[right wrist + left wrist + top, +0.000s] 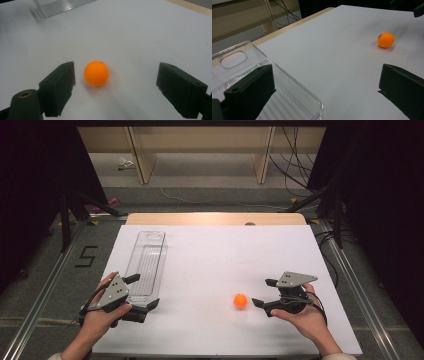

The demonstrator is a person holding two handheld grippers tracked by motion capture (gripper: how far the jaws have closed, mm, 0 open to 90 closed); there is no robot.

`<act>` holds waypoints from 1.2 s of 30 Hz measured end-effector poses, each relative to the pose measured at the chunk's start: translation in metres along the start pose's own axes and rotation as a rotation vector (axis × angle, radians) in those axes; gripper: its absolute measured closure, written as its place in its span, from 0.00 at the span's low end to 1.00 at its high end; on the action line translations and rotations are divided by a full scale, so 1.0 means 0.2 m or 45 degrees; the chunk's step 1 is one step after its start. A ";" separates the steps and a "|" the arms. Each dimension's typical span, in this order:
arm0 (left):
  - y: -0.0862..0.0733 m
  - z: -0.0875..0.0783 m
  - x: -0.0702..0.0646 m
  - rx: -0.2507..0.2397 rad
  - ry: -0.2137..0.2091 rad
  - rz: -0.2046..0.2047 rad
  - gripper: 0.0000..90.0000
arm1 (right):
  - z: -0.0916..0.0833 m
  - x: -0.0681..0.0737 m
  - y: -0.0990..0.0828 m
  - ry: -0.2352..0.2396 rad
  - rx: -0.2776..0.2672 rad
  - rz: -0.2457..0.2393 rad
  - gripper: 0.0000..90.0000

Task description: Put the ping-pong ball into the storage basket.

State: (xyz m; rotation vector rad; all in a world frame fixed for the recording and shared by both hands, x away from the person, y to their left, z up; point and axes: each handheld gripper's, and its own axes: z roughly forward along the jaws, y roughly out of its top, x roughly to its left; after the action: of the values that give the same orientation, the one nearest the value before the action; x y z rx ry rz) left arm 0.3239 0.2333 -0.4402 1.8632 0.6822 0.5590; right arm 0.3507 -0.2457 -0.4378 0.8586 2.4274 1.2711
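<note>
An orange ball (240,300) rests on the white sheet at front right. My right gripper (263,292) lies just to its right, open and pointing at it. In the right gripper view the ball (96,73) sits just ahead of the wide-apart jaws of the right gripper (116,82), nearer the left one and touching neither. My left gripper (145,291) is open at the near end of a clear plastic tray (146,265). Along the left gripper (324,82), one jaw stands over the tray (237,65) and the other over bare sheet. The ball (385,40) lies farther off.
The white sheet (215,260) covers a wooden table whose far edge (215,218) shows beyond it. Metal rails run along both sides on the floor. Stand legs and cables crowd the dark back corners. The tray holds nothing.
</note>
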 end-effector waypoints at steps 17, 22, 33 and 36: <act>0.00 0.01 -0.01 0.001 -0.004 0.000 0.00 | 0.11 0.02 0.02 0.042 0.059 -0.049 0.18; 0.00 0.01 -0.01 0.000 -0.003 -0.001 0.00 | 0.15 0.03 0.03 0.060 0.087 -0.063 0.18; 0.00 0.00 -0.01 -0.002 -0.004 -0.004 0.00 | 0.25 0.05 0.05 0.102 0.154 -0.100 0.18; 0.00 0.00 -0.01 -0.001 -0.004 0.002 0.00 | 0.28 0.05 0.05 0.106 0.170 -0.107 0.19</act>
State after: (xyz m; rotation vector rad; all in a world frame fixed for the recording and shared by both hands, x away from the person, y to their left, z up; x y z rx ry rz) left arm 0.3235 0.2313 -0.4399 1.8635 0.6786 0.5574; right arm 0.3735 -0.1993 -0.4616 0.7421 2.6091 1.1475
